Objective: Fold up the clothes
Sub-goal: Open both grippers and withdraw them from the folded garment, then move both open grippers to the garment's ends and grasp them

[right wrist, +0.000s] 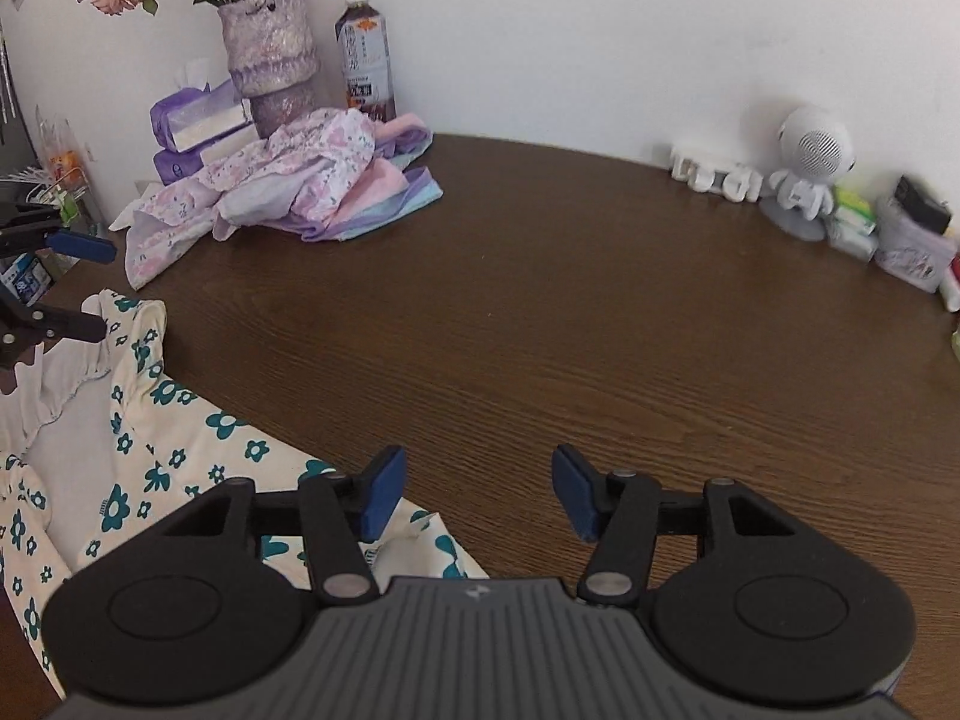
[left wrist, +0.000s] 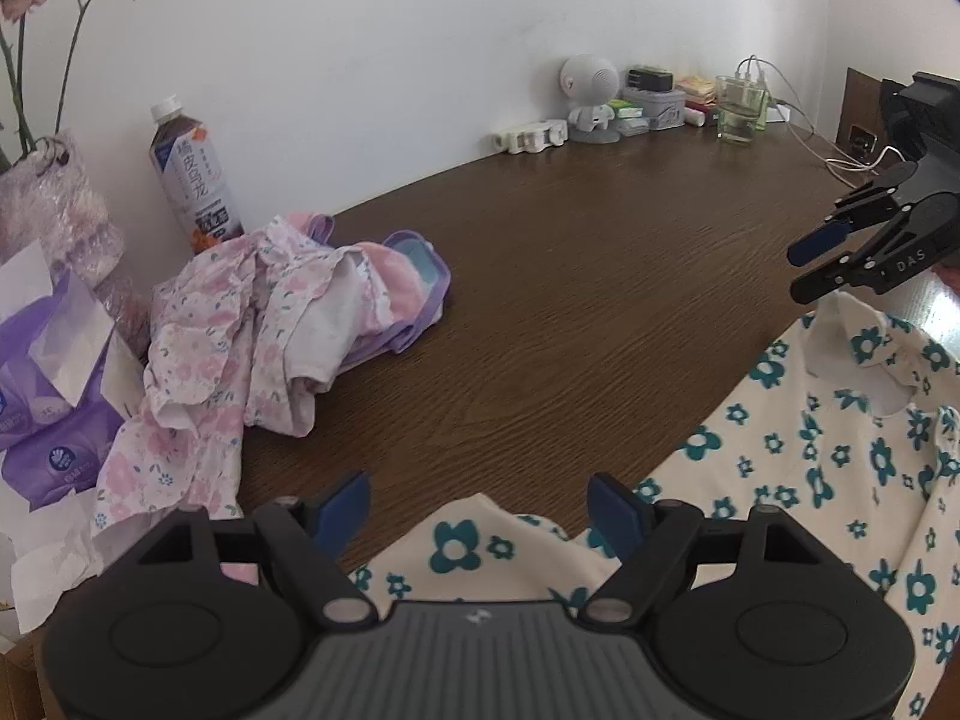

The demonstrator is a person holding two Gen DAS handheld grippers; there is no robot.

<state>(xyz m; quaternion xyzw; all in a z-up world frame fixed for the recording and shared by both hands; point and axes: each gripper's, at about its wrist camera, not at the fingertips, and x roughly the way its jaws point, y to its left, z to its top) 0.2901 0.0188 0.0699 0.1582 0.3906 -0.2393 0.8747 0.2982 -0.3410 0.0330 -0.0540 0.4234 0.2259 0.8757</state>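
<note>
A cream garment with teal flowers (left wrist: 798,456) lies spread on the dark wooden table (left wrist: 540,276), its collar toward the far right of the left wrist view. My left gripper (left wrist: 480,516) hovers over the garment's near corner, open, nothing between its blue pads. In the right wrist view the same garment (right wrist: 156,468) lies at the lower left. My right gripper (right wrist: 474,495) stands open above the garment's edge and bare wood, gripping nothing. Each gripper shows in the other's view: the right gripper (left wrist: 822,258) and the left gripper (right wrist: 78,282).
A heap of pink floral and lilac clothes (left wrist: 270,324) sits at the table's far left, beside a drink bottle (left wrist: 192,174), a vase of flowers (right wrist: 270,48) and purple tissue packs (left wrist: 54,396). A white robot figure (left wrist: 591,96), boxes, a glass (left wrist: 741,111) and cables line the wall.
</note>
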